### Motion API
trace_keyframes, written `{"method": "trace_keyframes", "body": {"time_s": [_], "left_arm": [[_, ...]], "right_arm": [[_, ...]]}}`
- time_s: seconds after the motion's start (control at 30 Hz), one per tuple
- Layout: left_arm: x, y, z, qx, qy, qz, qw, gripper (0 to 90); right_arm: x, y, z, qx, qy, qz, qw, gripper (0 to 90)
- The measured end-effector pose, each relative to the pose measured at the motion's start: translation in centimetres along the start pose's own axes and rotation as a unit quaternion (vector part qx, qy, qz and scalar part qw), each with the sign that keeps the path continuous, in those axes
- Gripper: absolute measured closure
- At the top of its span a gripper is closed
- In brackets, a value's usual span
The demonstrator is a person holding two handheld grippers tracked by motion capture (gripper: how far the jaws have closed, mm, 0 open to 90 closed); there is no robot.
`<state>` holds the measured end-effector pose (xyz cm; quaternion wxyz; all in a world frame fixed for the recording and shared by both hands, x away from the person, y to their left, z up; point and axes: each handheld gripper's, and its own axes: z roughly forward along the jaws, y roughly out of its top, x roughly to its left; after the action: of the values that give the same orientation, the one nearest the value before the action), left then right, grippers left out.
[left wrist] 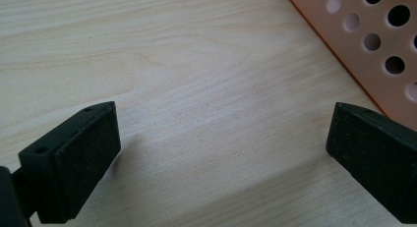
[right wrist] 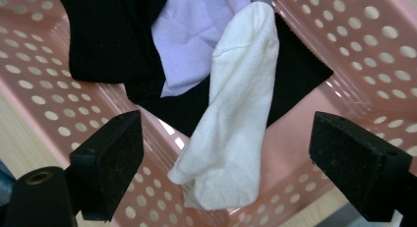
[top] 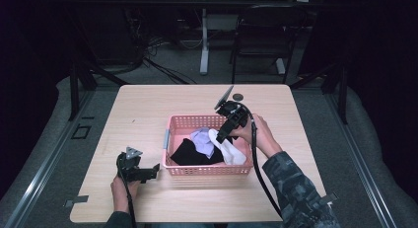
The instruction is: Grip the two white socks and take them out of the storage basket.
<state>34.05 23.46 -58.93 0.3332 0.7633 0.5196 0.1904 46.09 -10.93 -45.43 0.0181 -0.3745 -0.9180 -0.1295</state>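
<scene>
The right gripper [right wrist: 226, 158] is held over the pink basket [top: 207, 170], its jaws spread wide with nothing gripped, so that the white sock [right wrist: 236, 119] lying on top of the black sock [right wrist: 113, 35] and lilac sock [right wrist: 192, 30] can probably be straddled. The left gripper [left wrist: 221, 153] is rested open and empty on the table [left wrist: 187, 65] beside the basket, presumably kept clear

Socks heaped in a pink perforated basket [top: 207, 170] on the desk.

A white sock [right wrist: 236, 119] lies limp and creased on top, stretched across the basket — over a lilac sock [right wrist: 192, 35] and black socks [right wrist: 108, 35] beneath it, its rumpled end resting near one basket wall.
</scene>
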Motion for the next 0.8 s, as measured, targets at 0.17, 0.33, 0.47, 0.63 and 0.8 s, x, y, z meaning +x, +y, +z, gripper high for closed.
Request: {"method": "trace_keyframes", "body": {"time_s": [0.17,0.33,0.47,0.63,0.8], "left_arm": [[0.0,0.0,0.0,0.0,0.0,0.0,1.0,0.0],[0.0,0.0,0.0,0.0,0.0,0.0,1.0,0.0],[0.0,0.0,0.0,0.0,0.001,-0.001,1.0,0.0],[0.0,0.0,0.0,0.0,0.0,0.0,1.0,0.0],[0.0,0.0,0.0,0.0,0.001,0.001,1.0,0.0]], "right_arm": [[-0.4,0.0,1.6,0.018,0.004,0.002,0.9998,14.1],[-0.4,0.0,2.8,0.023,0.002,0.008,0.9997,16.2],[-0.4,0.0,3.8,0.025,0.0,0.01,0.9996,22.1],[-0.4,0.2,4.8,0.045,-0.003,0.016,0.9989,31.4],[-0.6,0.0,6.1,0.056,-0.007,0.017,0.9983,40.2]]}}
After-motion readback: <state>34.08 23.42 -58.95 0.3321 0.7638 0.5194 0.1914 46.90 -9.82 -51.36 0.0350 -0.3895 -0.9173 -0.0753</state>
